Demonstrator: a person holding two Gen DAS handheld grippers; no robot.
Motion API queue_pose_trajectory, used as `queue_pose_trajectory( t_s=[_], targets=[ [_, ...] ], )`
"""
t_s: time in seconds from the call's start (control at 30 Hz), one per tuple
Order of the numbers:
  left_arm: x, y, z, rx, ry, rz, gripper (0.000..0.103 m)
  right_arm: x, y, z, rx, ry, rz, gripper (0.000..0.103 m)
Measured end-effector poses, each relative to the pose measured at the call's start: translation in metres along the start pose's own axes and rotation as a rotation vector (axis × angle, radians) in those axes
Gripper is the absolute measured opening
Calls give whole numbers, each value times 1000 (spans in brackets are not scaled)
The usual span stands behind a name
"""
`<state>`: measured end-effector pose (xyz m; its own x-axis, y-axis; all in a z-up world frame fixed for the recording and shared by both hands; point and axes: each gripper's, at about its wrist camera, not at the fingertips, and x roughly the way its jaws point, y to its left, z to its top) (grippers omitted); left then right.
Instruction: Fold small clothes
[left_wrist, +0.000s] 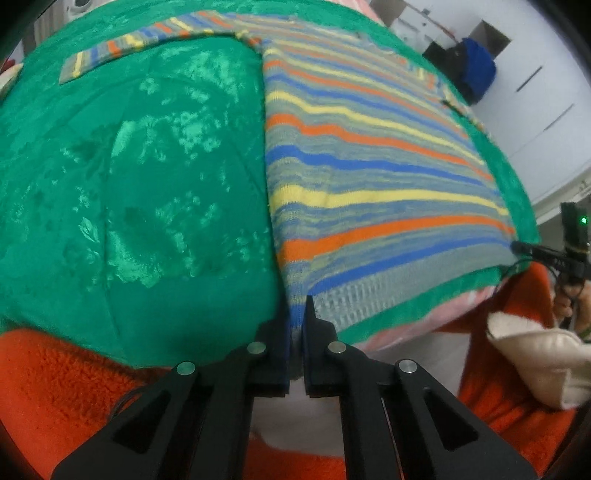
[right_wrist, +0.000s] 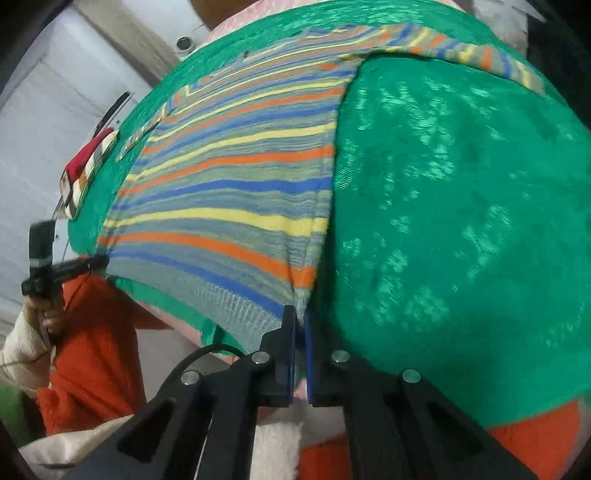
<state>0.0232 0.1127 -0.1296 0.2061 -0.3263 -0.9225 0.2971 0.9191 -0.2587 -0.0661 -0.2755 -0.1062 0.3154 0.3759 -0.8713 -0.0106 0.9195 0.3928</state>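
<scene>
Striped knit sweater (left_wrist: 369, 177) on the green bedspread (left_wrist: 129, 184) is pinched at both hem corners, left hand-held gripper (left_wrist: 295, 314) and right hand-held gripper (right_wrist: 300, 317); both should be lifted evenly.

The striped sweater's (left_wrist: 369, 166) hem corners are disappearing between each gripper's closed black fingers (left_wrist: 314, 325), the right-wrist view is smearing the green cover (right_wrist: 461, 221), and the person's orange sleeve (left_wrist: 55, 387) is running off-frame.
</scene>
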Motion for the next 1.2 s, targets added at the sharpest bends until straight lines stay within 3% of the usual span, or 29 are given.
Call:
queue_pose_trajectory(
  t_s=[0.07,0.17,0.27,0.3,0.33,0.4,0.5,0.57,0.7,0.87,0.97,1.07,1.2],
  targets=[
    [16,1,1,-12,17,17,2,20,-5,-2,-3,32,-61,3],
    [17,-3,3,-5,6,56,4,32,-13,-3,50,18,-44,3],
    [-2,-15,0,32,-53,118,21,17,-5,-4,15,-47,-62,6],
    [-11,-17,0,38,-79,128,38,12,-3,-6,10,-63,-66,16],
    [-21,-17,-1,40,-113,132,57,6,-1,-9,6,-78,-76,39],
    [-50,-16,4,23,-227,137,76,-12,1,-11,-1,-154,-104,74],
    [-75,-5,26,-41,-373,193,94,-46,3,-10,3,-327,-173,77],
    [-79,6,46,-84,-440,245,95,-56,3,1,15,-438,-213,80],
    [-59,26,84,-148,-522,328,95,-44,3,28,24,-564,-285,82],
    [-9,55,109,-233,-474,413,95,-4,-7,54,73,-582,-328,91],
    [18,65,103,-251,-434,436,96,20,-22,51,94,-523,-341,93],
    [23,52,99,-212,-435,500,98,29,-37,46,86,-514,-317,97],
    [24,54,99,-220,-427,485,100,35,-36,48,79,-517,-331,103]
  ],
)
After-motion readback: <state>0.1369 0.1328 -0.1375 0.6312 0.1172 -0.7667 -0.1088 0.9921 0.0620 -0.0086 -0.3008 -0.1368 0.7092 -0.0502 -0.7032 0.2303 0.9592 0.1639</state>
